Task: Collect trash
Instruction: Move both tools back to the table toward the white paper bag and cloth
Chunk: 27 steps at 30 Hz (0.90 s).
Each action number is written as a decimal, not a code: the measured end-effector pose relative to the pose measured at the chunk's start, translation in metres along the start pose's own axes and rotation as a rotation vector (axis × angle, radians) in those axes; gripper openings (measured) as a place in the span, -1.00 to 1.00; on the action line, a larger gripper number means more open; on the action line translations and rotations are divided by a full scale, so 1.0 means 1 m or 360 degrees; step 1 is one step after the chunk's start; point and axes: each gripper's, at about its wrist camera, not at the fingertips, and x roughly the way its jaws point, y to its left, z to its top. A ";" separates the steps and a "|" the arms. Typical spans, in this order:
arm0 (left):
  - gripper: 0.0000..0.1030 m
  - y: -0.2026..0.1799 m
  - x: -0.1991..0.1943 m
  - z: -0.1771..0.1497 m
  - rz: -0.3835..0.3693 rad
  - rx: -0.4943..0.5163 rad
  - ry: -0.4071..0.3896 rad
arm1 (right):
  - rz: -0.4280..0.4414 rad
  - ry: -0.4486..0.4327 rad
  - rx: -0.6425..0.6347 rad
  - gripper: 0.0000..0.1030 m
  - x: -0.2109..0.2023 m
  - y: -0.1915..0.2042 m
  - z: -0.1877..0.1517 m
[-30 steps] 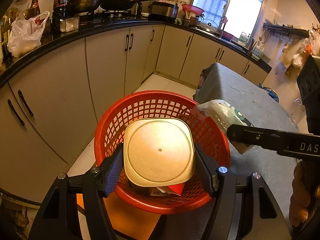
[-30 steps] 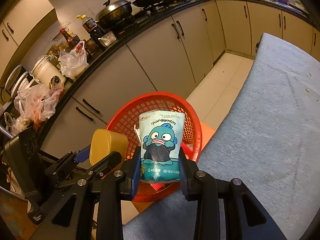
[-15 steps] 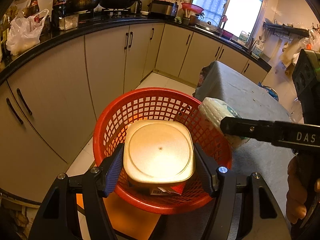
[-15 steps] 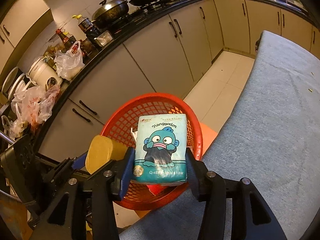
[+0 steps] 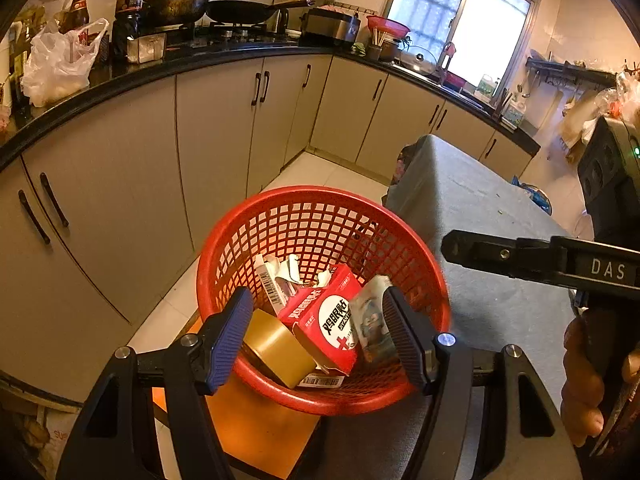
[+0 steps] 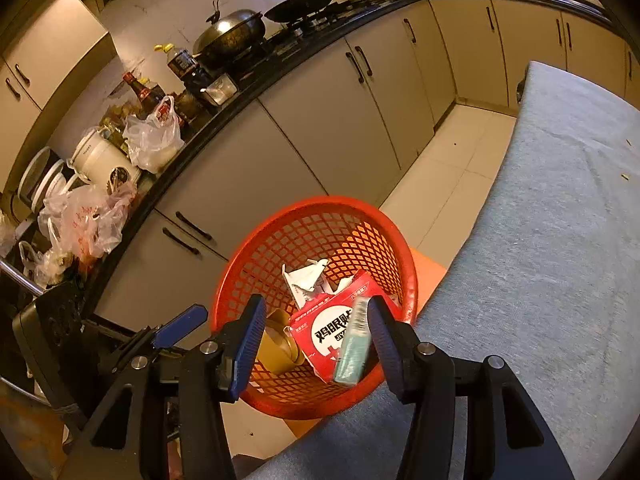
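We hold both tongs above the round red plastic mesh basket (image 5: 320, 220), which sits on an orange stool just beside the grey-clothed table (image 6: 560, 240). Our left gripper (image 5: 318, 334) stands open and empty. Our right gripper (image 6: 316, 344) has just been opening, and its jaws now stand apart, clear of the teal tissue packet (image 6: 352, 352), which lies tilted inside the basket against the red cardboard box (image 5: 328, 320). The gold square plastic container (image 5: 276, 346) rests in the basket too, beside torn white paper (image 6: 306, 276).
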 end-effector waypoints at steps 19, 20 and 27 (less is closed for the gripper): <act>0.29 -0.105 -0.034 -0.020 -0.0146 0.0311 -0.0033 | -0.0188 -0.0255 0.0199 0.11 -0.125 -0.083 -0.074; 0.29 -0.114 -0.034 -0.022 -0.0155 0.0335 -0.0028 | -0.0215 -0.0280 0.0219 0.10 -0.137 -0.092 -0.081; 0.29 -0.181 -0.029 -0.038 -0.0253 0.0504 0.0044 | -0.0526 -0.0481 0.0418 0.11 -0.235 -0.174 -0.129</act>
